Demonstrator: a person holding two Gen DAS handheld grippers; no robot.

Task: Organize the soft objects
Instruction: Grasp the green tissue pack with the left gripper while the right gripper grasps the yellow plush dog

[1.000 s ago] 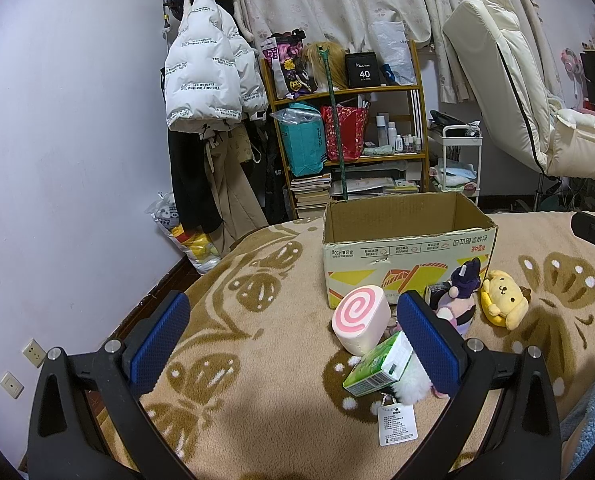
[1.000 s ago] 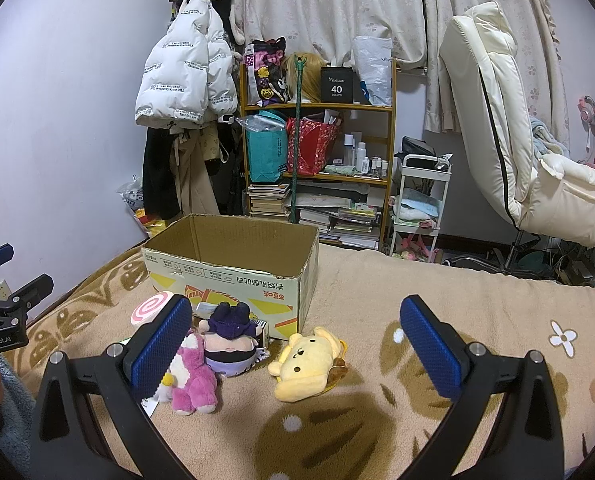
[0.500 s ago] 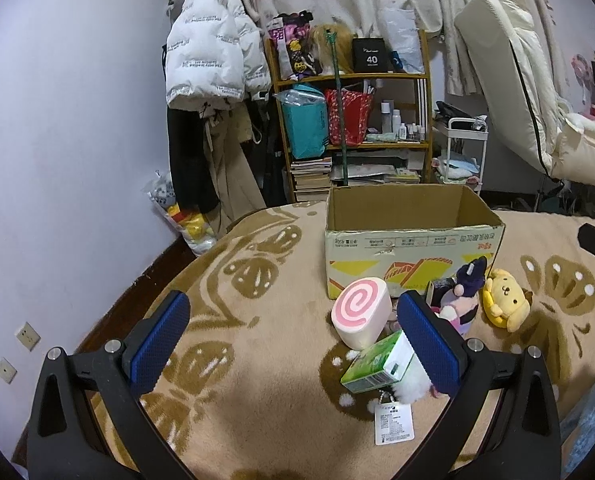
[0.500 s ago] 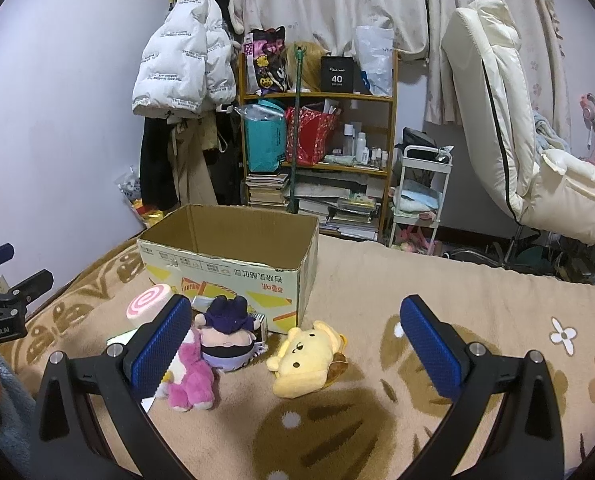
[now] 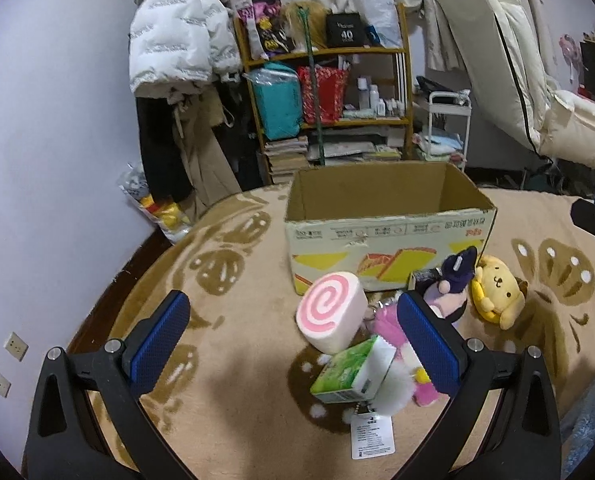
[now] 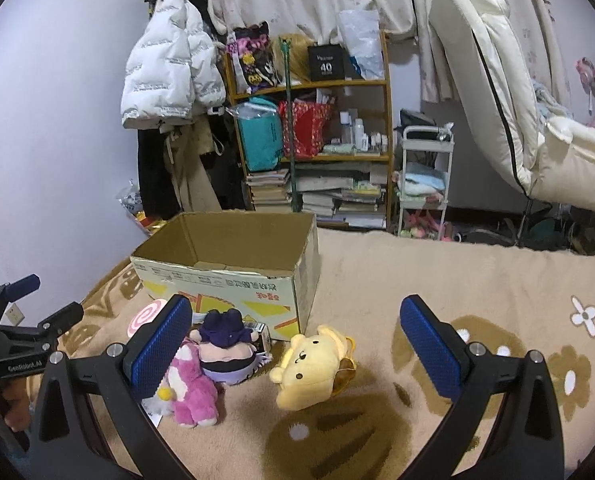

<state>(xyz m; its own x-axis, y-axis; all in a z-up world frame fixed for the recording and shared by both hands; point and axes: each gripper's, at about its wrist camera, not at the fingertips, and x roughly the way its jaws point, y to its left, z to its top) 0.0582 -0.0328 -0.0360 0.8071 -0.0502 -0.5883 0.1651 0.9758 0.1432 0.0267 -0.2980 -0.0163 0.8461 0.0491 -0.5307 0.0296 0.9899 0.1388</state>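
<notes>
left hand-held gripper (image 5: 293,340) spread wide, right hand-held gripper (image 6: 297,340) likewise

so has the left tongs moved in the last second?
Yes. The left tongs have closed in on the toys: the box and pink swirl roll now sit lower and larger in the left wrist view.

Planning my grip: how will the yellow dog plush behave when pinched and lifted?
The yellow plush looks stuffed and fuzzy, so it will likely squash between the pads and weigh little. It already lies tilted on the blanket, so it should flop, not roll. Its strap may dangle.
</notes>
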